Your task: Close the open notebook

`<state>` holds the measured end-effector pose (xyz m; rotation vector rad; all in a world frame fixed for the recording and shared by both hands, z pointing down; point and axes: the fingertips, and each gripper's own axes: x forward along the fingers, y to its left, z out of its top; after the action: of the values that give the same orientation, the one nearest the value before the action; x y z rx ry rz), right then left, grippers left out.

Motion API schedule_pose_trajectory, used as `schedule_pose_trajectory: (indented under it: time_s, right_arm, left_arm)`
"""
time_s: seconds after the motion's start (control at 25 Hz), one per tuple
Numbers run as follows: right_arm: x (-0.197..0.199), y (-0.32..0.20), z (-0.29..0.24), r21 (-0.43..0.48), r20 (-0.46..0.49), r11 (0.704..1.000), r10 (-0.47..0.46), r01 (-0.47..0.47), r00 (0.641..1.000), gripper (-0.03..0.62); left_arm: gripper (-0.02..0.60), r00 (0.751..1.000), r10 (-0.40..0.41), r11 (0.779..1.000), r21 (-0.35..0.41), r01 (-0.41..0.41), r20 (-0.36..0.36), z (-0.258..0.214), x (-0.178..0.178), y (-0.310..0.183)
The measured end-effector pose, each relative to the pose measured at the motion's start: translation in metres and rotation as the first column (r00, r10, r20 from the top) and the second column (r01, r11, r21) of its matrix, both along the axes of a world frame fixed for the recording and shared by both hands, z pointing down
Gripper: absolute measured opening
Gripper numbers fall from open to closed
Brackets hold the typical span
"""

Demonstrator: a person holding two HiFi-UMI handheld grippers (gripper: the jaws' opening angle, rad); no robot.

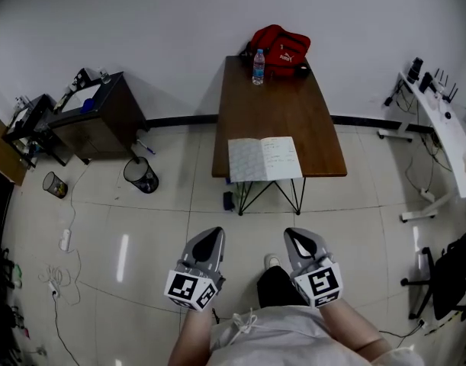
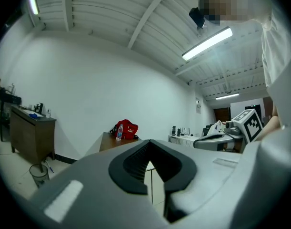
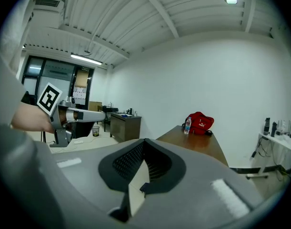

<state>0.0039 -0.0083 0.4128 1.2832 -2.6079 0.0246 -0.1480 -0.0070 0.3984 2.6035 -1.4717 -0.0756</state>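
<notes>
notebook (image 1: 264,159): laid open and flat, right at the near edge of the table, roughly centred left to right. Handwriting can be seen on the right page, but it's too small to be read.
table (image 1: 278,105): brown wood top on thin black legs, set with its far end against the white wall.
far end of table: a red bag (image 1: 281,46) is parked there, and a water bottle (image 1: 258,66) is stood upright just beside it on the left.
left gripper (image 1: 212,239): held low on the near side, well apart from the table and pointed toward it. The jaws are clenched tight, with nothing pinched between them.
right gripper (image 1: 299,239): held near the left one, same deal. The jaws are pressed together at the tips and nothing is caught in them.
contact: the notebook isn't touched by either gripper, and a stretch of tiled floor is seen between them and the table.
left of room: a dark cabinet (image 1: 95,117) is placed by the wall, with a wire bin (image 1: 141,175) on the floor near it.
right of room: a white desk (image 1: 446,139) loaded with small gadgets.
</notes>
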Motion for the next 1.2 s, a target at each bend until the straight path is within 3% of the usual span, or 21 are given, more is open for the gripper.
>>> schedule_pose_trajectory:
  time_s: [0.2, 0.48, 0.56, 0.72, 0.8, 1.0, 1.2]
  right_arm:
    - [0.009, -0.073, 0.011, -0.033, 0.008, 0.999, -0.029, 0.029, 1.000, 0.006]
    - [0.020, -0.177, 0.042, -0.131, -0.002, 0.986, -0.100, 0.099, 0.995, 0.007]
    - [0.019, -0.201, 0.056, -0.165, -0.006, 0.979, -0.125, 0.122, 0.992, 0.006]
    - [0.007, -0.237, 0.084, -0.233, -0.011, 0.958, -0.177, 0.170, 0.984, 0.006]
    - [-0.004, -0.252, 0.098, -0.257, -0.010, 0.946, -0.206, 0.196, 0.979, 0.008]
    - [-0.025, -0.268, 0.129, -0.312, -0.008, 0.913, -0.277, 0.261, 0.961, 0.006]
    - [-0.030, -0.274, 0.149, -0.301, -0.069, 0.905, -0.333, 0.299, 0.940, 0.007]
  left_arm:
    - [0.005, 0.999, -0.033, 0.998, -0.051, 0.035, 0.026, 0.024, 0.010, -0.069]
    - [0.005, 0.996, -0.093, 0.977, -0.192, 0.094, 0.015, 0.073, 0.016, -0.163]
    - [0.006, 0.994, -0.104, 0.962, -0.248, 0.112, 0.042, 0.096, 0.016, -0.186]
    - [0.006, 0.981, -0.148, 0.913, -0.364, 0.185, 0.126, 0.148, 0.002, -0.221]
    - [0.008, 0.979, -0.170, 0.892, -0.404, 0.200, 0.109, 0.169, -0.009, -0.234]
    - [0.089, 0.981, -0.189, 0.843, -0.503, 0.189, 0.052, 0.218, -0.019, -0.249]
    - [0.170, 0.960, -0.260, 0.801, -0.579, 0.153, -0.106, 0.247, -0.022, -0.264]
